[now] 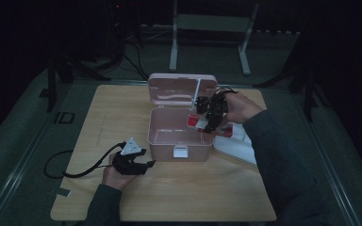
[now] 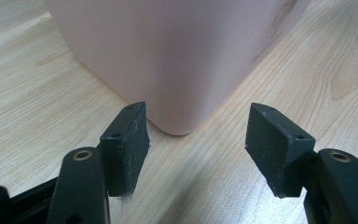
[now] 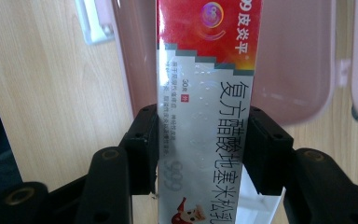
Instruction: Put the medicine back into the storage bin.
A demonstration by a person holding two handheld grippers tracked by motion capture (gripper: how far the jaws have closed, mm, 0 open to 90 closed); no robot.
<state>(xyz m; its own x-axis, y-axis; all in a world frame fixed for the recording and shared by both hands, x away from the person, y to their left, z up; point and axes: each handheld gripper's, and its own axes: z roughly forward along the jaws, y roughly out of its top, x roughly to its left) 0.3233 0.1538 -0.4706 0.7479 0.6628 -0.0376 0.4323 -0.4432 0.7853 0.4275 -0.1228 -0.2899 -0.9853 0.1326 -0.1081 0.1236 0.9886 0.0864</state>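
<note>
On the wooden table [image 1: 122, 117] I am looking at the biggest thing first: it is carrying a pink box [image 1: 169, 136] near its middle, with the lid [image 1: 181, 88] standing open and leaning back toward the far edge. A white latch is showing on the box's near wall. Just beside the box, on its right, a white tray [image 1: 238, 146] is lying flat on the tabletop.

My right gripper [image 1: 206, 123] is hanging over the right end of the open box, and I am seeing its jaws pressing on the 2 long sides of a medicine carton [image 3: 205, 84]. The carton is red at the top and silver below, with printed characters running down its length. In the right gripper view it is standing up between the pads, rising well past them, with the pink box and lid behind it. In the high view the carton [image 1: 193, 121] is sitting above the box's inside, at the right-hand end, clear of the tray.

My left gripper [image 1: 148, 164] is resting low at the box's near left corner. In the left gripper view its jaws are standing wide apart with nothing between them, and the rounded pink corner [image 2: 177, 70] is lying just ahead of the pads [image 2: 126, 140], not touching them.
</note>
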